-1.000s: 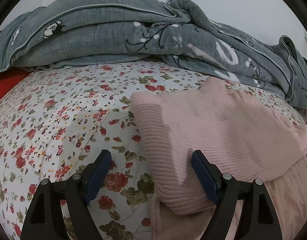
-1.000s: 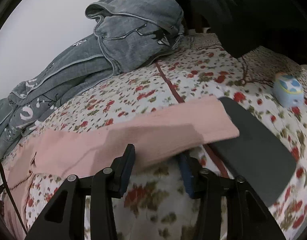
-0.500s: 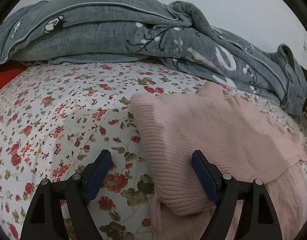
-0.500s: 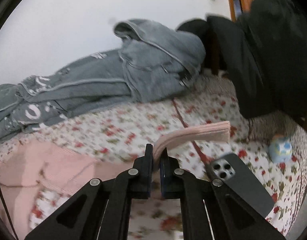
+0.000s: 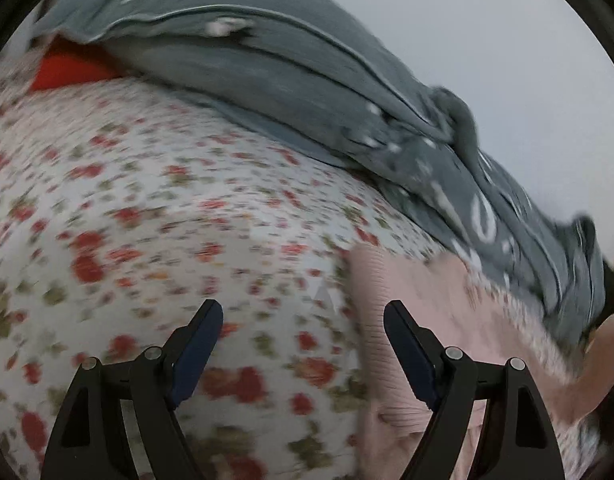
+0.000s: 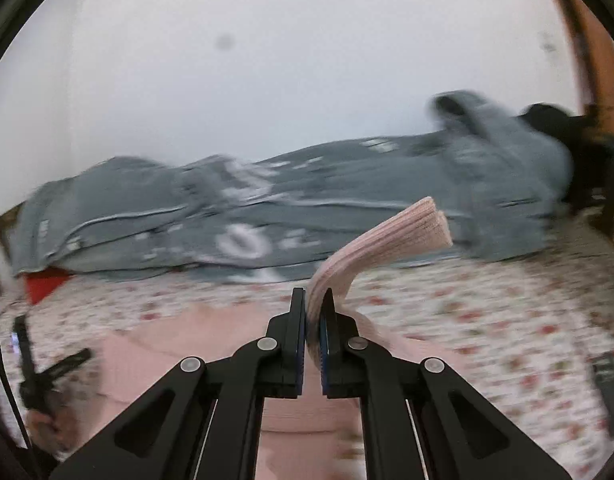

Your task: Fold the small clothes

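Right gripper (image 6: 313, 312): pinching pink sleeve (image 6: 387, 240).
Left gripper (image 5: 303, 324): spread, empty.
Risk: sleeve slips from 2 pads; thin bite.

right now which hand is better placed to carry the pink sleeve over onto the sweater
Right. The right gripper has its jaws already shut on the pink sleeve, lifted clear of the floral sheet. The left gripper has open, empty jaws hanging over the sheet beside the sweater.

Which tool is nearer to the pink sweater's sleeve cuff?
Right. The right tool is shut on the sleeve just below the cuff. The left tool hangs open over the floral sheet, beside the sweater's body.
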